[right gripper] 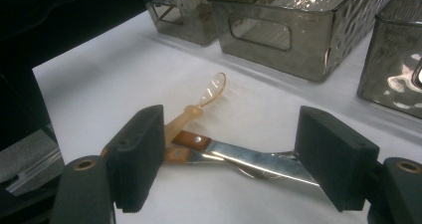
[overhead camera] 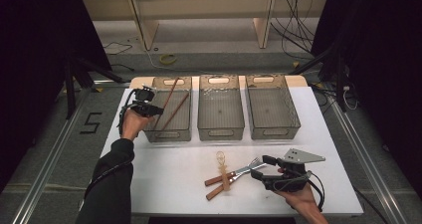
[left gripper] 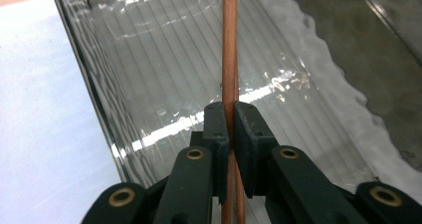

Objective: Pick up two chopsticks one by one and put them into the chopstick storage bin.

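My left gripper (overhead camera: 154,109) hovers over the left grey bin (overhead camera: 169,134), shut on a thin brown chopstick (overhead camera: 171,92). In the left gripper view the pads (left gripper: 219,127) pinch that chopstick (left gripper: 229,45), which runs straight up over the ribbed bin floor (left gripper: 149,74). A second chopstick (overhead camera: 178,109) lies slanted in the same bin. My right gripper (overhead camera: 259,168) rests open near the table's front. Its jaws straddle a wooden-handled knife (right gripper: 249,159) without touching it. A fork (overhead camera: 246,168) and an amber plastic spoon (right gripper: 209,94) lie crossed with the knife.
A middle bin (overhead camera: 220,132) and a right bin (overhead camera: 272,129) stand beside the left one, with nothing seen inside them. The white table (overhead camera: 164,179) has bare room at the front left. Cables and a shelf frame lie on the floor beyond.
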`<state>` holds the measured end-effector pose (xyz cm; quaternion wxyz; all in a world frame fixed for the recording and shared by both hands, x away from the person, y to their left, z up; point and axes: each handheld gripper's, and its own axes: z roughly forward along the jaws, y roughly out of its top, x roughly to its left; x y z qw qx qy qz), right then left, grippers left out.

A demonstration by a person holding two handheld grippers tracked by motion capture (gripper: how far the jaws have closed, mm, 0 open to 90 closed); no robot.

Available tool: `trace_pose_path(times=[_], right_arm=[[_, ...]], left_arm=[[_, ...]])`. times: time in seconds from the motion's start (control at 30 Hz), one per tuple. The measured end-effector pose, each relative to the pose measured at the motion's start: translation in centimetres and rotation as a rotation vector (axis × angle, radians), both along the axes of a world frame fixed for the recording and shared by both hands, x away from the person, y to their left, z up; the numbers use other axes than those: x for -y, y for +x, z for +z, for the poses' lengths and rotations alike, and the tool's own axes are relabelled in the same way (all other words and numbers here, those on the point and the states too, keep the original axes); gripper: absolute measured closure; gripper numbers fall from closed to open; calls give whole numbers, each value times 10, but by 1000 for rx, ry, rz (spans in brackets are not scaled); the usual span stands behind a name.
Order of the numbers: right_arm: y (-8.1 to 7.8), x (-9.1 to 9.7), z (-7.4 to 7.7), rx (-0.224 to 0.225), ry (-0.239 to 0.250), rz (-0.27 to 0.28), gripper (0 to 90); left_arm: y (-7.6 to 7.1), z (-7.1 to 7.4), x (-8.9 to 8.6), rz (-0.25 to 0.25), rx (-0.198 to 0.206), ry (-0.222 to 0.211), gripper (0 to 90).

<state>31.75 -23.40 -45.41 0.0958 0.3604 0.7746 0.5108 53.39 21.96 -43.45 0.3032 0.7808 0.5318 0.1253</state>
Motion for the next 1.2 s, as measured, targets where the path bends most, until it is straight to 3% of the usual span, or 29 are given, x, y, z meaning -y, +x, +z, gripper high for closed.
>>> trace_pose_path(times=[0.3, 0.5, 0.87, 1.2], right_arm=[[0, 0, 0, 0, -1, -1, 288], [0, -1, 0, -6, -13, -6, 288], [-2, -7, 3, -14, -37, -8, 288], [-1, -11, 4, -32, -44, -17, 289]], left_arm=[[-7, 7, -2, 2, 7, -23, 657], [-24, 20, -2, -6, 58, -68, 536], [-58, 26, 0, -35, 125, -131, 429], [-74, 30, 0, -61, 178, -197, 349]])
